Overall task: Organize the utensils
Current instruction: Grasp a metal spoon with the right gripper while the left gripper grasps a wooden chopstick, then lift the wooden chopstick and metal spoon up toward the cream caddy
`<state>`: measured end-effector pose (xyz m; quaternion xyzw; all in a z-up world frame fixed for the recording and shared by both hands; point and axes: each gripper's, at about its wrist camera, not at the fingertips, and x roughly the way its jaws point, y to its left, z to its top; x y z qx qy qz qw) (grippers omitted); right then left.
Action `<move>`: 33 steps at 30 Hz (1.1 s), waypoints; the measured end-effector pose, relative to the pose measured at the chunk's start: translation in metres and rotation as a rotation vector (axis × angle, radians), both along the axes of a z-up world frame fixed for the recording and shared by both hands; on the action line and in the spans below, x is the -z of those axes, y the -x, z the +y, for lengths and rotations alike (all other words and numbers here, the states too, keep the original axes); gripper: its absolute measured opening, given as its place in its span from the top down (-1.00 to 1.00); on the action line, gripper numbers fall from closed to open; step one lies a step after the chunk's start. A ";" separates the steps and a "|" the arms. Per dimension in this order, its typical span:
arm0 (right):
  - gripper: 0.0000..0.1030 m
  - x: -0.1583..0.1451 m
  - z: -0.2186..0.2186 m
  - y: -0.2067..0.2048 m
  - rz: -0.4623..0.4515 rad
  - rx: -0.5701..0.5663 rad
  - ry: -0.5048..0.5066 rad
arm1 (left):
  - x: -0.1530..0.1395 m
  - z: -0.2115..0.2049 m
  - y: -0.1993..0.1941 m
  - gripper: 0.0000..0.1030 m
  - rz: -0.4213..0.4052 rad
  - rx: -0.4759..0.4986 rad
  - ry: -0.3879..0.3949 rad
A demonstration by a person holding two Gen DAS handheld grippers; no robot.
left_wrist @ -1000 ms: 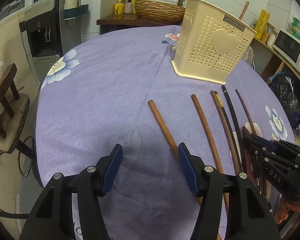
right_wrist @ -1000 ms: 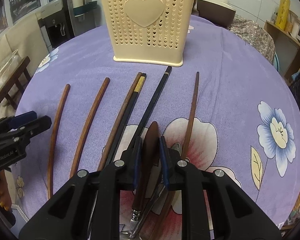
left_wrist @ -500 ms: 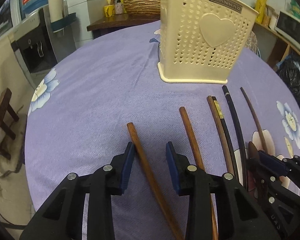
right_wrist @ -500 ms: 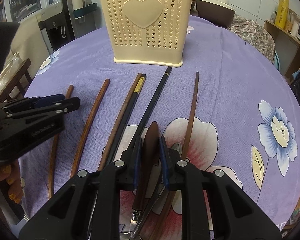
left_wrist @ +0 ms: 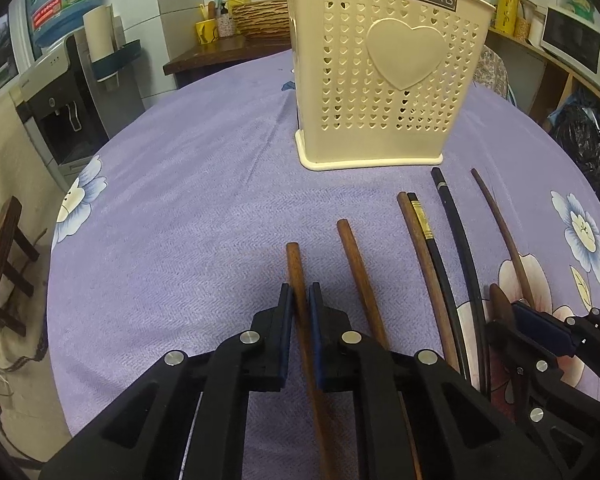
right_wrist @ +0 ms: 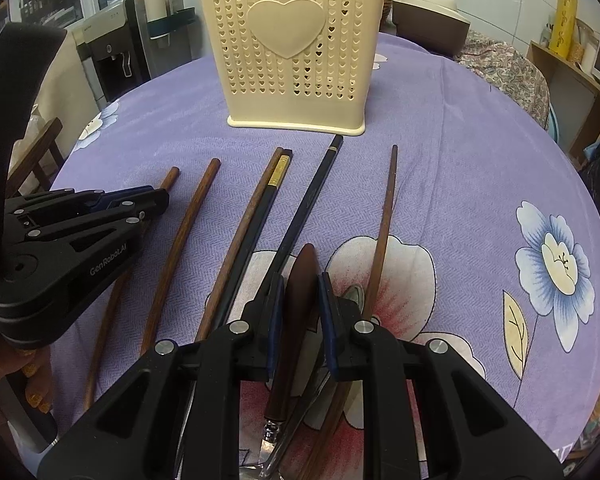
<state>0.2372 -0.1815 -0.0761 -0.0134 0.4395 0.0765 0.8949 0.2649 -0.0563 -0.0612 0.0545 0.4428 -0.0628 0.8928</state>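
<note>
Between my left tool's [left_wrist: 300, 300] pads sits the leftmost chopstick [left_wrist: 296, 272], gripped near its thick end; stiff, light, likely slippery.

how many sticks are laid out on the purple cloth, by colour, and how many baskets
brown chopsticks: 4, the leftmost pinched in the left gripper
black chopsticks: 2, one gold-banded
cream basket: 1
total: 7

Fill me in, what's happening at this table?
A person is sorting utensils with two handheld grippers. The left gripper has just closed on the leftmost brown chopstick; the right gripper grips a dark wooden-handled utensil. Both items lie on the purple tablecloth; the cream holder stands beyond.
</note>
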 end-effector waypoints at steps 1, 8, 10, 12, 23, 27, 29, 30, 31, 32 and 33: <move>0.64 0.000 -0.001 0.000 0.000 0.001 -0.006 | 0.000 -0.001 0.001 0.84 0.000 0.001 0.000; 0.65 -0.003 -0.010 0.001 -0.006 0.012 -0.057 | -0.002 0.006 -0.008 0.84 0.000 0.000 0.070; 0.65 -0.007 -0.014 0.004 -0.010 0.011 -0.088 | -0.007 0.008 -0.007 0.84 -0.018 0.008 0.089; 0.66 -0.012 -0.019 0.006 -0.016 0.011 -0.126 | -0.011 0.009 -0.006 0.84 -0.030 0.013 0.105; 0.68 -0.068 -0.039 0.040 -0.163 -0.049 -0.237 | -0.081 0.023 0.023 0.85 -0.225 0.030 0.234; 0.68 -0.085 -0.043 0.052 -0.216 -0.068 -0.249 | -0.105 0.024 0.033 0.85 -0.290 0.042 0.250; 0.68 -0.092 -0.040 0.061 -0.243 -0.082 -0.238 | -0.111 0.025 0.039 0.85 -0.309 0.046 0.256; 0.68 -0.094 -0.040 0.063 -0.254 -0.084 -0.233 | -0.113 0.025 0.041 0.85 -0.315 0.048 0.262; 0.68 -0.097 -0.039 0.066 -0.265 -0.088 -0.228 | -0.115 0.026 0.044 0.85 -0.318 0.050 0.269; 0.68 -0.099 -0.038 0.069 -0.274 -0.090 -0.224 | -0.116 0.027 0.048 0.85 -0.323 0.050 0.274; 0.68 -0.101 -0.037 0.073 -0.288 -0.090 -0.217 | -0.118 0.027 0.051 0.85 -0.331 0.050 0.274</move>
